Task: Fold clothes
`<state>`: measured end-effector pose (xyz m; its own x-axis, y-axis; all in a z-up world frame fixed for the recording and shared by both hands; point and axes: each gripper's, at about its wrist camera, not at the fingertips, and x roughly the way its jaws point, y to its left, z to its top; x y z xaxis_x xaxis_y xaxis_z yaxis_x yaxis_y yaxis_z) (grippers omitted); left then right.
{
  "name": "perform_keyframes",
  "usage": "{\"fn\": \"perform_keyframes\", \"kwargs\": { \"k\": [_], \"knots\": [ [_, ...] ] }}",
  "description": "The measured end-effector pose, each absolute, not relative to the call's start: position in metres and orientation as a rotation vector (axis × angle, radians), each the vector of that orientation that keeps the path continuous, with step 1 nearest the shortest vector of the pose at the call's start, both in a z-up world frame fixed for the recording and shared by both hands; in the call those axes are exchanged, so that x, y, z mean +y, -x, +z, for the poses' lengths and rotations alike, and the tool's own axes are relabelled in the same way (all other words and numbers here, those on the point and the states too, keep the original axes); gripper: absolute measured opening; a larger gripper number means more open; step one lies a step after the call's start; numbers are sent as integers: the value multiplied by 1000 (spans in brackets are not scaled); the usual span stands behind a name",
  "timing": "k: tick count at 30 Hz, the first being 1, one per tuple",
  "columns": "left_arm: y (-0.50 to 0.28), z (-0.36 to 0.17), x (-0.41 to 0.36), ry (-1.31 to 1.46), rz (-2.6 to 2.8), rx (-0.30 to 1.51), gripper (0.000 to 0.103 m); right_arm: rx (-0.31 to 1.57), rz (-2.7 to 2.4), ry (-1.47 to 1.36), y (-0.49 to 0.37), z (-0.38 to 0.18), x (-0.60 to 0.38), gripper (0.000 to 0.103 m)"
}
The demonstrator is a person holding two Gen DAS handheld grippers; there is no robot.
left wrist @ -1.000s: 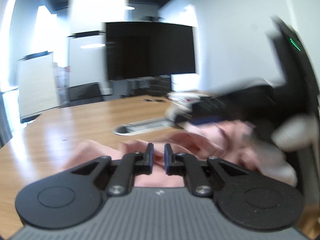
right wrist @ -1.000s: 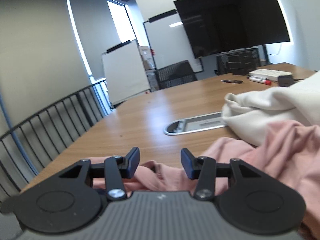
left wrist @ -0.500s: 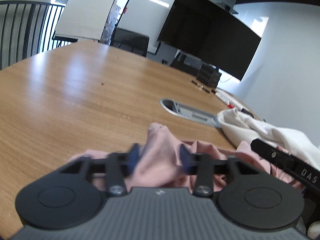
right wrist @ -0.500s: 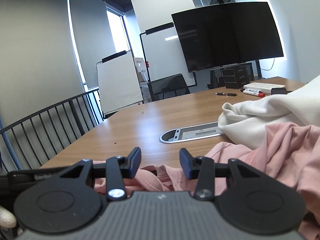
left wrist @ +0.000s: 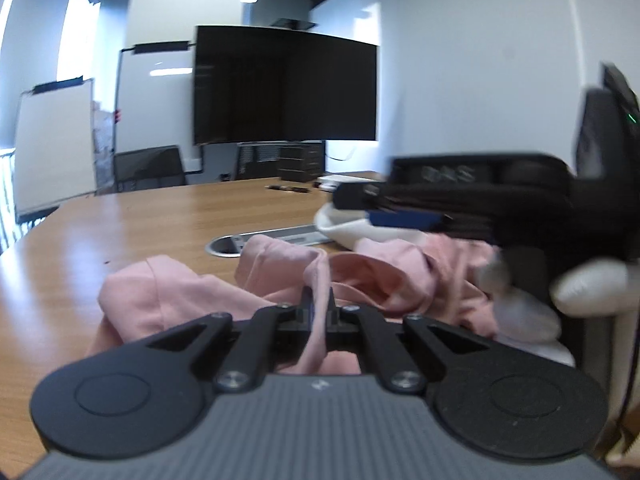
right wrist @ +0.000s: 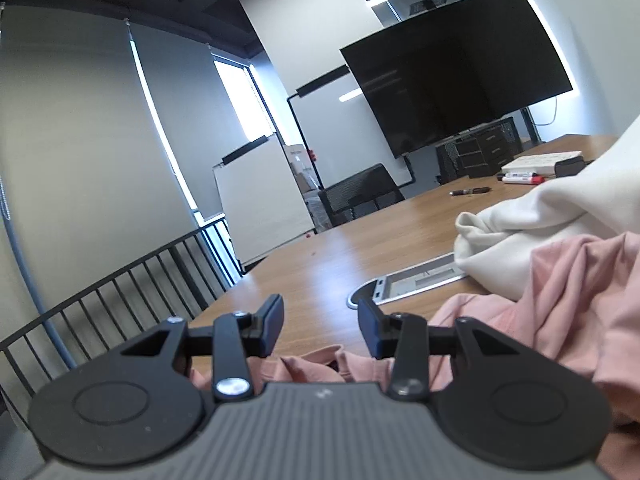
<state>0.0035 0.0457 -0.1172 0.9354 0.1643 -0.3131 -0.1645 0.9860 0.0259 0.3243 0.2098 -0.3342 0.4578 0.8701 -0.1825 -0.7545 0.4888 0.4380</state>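
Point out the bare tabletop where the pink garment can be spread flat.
Bare wood lies left of the pink garment out to the table edge, and beyond the cable hatch. The right is crowded by the cream garment.

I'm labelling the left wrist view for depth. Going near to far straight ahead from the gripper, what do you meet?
left gripper pinching a fold of the pink garment → metal cable hatch set in the wooden table → pens → black drawer unit → dark wall screen.
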Motion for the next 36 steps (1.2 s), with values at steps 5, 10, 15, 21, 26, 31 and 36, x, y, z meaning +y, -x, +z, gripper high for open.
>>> {"fn": "perform_keyframes", "kwargs": {
  "k": [5, 10, 15, 21, 26, 31, 36],
  "knots": [
    [2, -123, 29, -73, 91, 334, 0, 410, 1126, -263, -319, -325, 207, 48],
    [4, -129, 20, -138, 59, 350, 0, 418, 1140, -180, -315, -320, 208, 50],
    [3, -131, 21, -151, 68, 352, 0, 453, 1154, -102, -310, -312, 211, 50],
    [3, -132, 18, -167, 91, 355, 1, 510, 1146, -72, -307, -314, 221, 10],
    [2, -128, 21, -160, 159, 345, 1, 490, 1112, -142, -312, -315, 215, 2],
    [-1, -124, 26, -144, 237, 334, 5, 498, 1066, -263, -326, -317, 205, 2],
    [0, -119, 30, -133, 253, 317, 33, 573, 1054, -296, -337, -329, 211, 2]
  ]
}}
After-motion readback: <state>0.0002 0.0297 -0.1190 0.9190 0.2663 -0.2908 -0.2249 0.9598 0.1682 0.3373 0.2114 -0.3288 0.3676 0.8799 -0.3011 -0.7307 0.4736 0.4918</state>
